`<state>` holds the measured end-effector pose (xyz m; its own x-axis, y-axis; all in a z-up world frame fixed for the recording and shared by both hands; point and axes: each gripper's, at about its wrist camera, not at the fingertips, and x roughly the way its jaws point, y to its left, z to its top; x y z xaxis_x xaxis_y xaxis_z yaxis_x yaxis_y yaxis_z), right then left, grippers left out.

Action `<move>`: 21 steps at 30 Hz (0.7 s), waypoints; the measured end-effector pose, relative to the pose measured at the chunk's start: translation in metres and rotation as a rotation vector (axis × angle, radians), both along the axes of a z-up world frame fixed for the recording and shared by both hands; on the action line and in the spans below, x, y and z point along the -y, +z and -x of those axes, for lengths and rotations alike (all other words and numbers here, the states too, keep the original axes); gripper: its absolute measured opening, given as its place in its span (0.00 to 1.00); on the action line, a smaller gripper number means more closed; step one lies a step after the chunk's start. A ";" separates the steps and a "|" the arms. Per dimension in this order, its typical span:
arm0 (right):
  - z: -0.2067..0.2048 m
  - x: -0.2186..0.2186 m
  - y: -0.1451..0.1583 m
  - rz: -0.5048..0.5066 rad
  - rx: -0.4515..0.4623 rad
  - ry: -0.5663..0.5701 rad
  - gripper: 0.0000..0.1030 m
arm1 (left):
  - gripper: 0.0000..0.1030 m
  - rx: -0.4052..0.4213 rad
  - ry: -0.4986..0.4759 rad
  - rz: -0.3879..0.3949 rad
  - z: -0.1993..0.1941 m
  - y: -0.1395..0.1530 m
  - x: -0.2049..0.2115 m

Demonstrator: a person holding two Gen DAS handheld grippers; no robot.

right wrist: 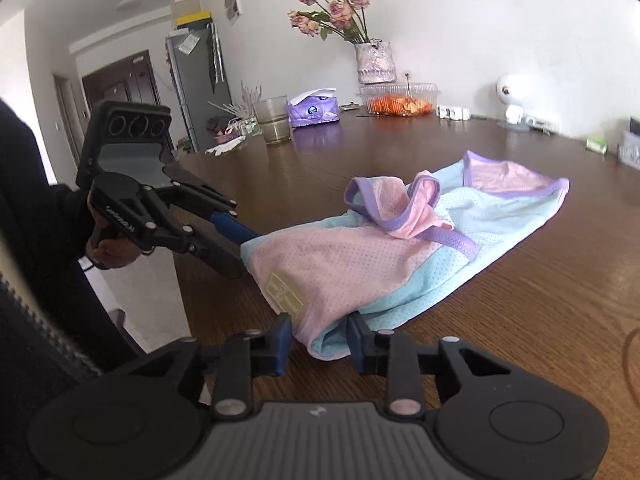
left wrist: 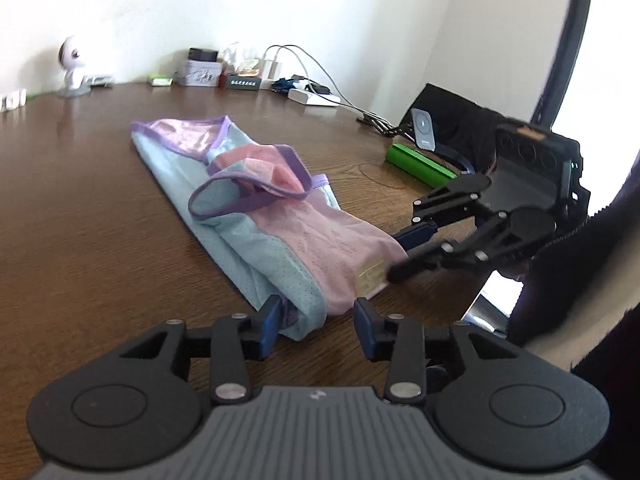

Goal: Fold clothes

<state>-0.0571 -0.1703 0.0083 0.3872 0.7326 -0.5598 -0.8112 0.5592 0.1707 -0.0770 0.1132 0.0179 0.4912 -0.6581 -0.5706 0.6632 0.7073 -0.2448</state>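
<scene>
A pink, light-blue and purple-trimmed mesh tank top (left wrist: 276, 220) lies folded lengthwise on the brown wooden table (left wrist: 80, 220); it also shows in the right wrist view (right wrist: 360, 256). My left gripper (left wrist: 316, 320) is open, its jaws on either side of the near hem corner. It also shows in the right wrist view (right wrist: 240, 248), fingers at the hem's left corner. My right gripper (right wrist: 318, 338) is open around the other hem corner. It also shows in the left wrist view (left wrist: 400, 256), fingers at the pink hem by the label.
At the table's back: a white camera figure (left wrist: 72, 64), boxes, chargers and cables (left wrist: 320, 80), a green box (left wrist: 420, 162), a phone stand (left wrist: 424, 134). The right wrist view shows a flower vase (right wrist: 374, 62), fruit container (right wrist: 400, 100), tissue box (right wrist: 314, 110) and glass (right wrist: 274, 120).
</scene>
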 end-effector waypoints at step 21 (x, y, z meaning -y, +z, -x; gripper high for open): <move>0.005 0.016 0.011 -0.042 -0.021 0.013 0.02 | 0.03 0.075 -0.087 -0.027 0.002 0.006 -0.007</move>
<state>-0.0619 -0.1859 0.0197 0.3656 0.7605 -0.5365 -0.8144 0.5405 0.2111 -0.0792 0.1203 0.0240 0.4749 -0.6849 -0.5526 0.7378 0.6521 -0.1742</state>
